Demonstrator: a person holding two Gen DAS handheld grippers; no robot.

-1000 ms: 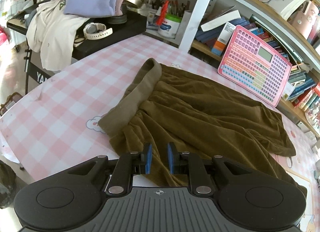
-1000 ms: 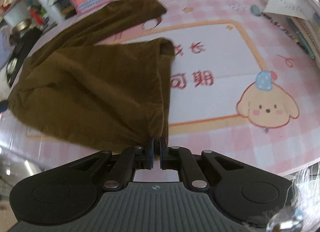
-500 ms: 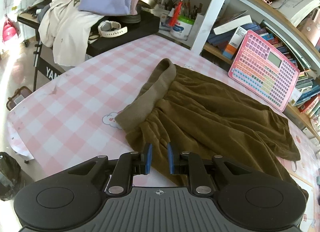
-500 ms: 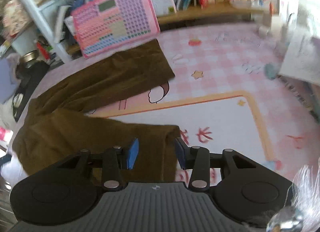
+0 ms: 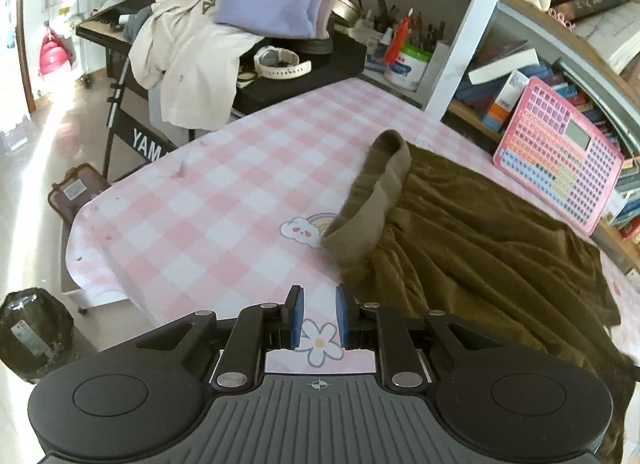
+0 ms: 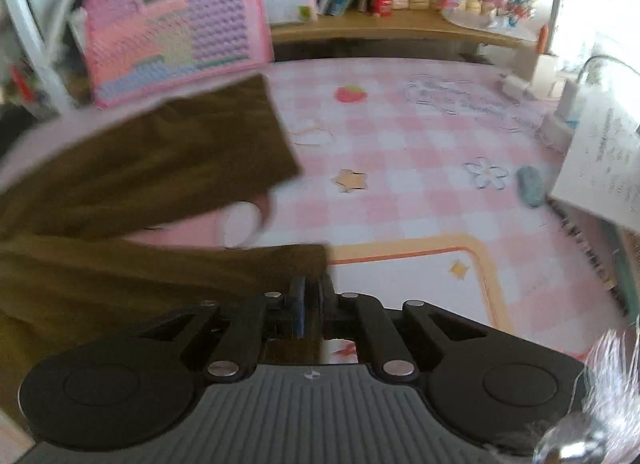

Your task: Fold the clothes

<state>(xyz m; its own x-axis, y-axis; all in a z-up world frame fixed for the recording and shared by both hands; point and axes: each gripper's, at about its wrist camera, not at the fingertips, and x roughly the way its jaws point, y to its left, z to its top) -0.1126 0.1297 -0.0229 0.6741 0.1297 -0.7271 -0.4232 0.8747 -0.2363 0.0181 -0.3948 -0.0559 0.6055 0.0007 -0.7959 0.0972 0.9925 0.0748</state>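
Dark brown trousers (image 5: 480, 240) with a lighter olive waistband (image 5: 372, 200) lie on the pink checked table. My left gripper (image 5: 318, 318) is open and empty over the bare cloth, just left of the waist end. In the right wrist view the two legs (image 6: 152, 168) spread leftward. My right gripper (image 6: 310, 300) has its jaws nearly together at the hem corner of the near leg (image 6: 160, 284); blur hides whether cloth sits between them.
A pink keyboard toy (image 5: 560, 160) leans on the bookshelf behind the trousers. A pile of clothes (image 5: 208, 40) lies on a black keyboard stand at the far left. Papers (image 6: 600, 168) and a small blue object (image 6: 530, 186) lie at the right edge.
My left gripper drew back left off the trousers and now hovers over bare cloth. My right gripper opened, moved along the near leg toward its hem, and narrowed again.
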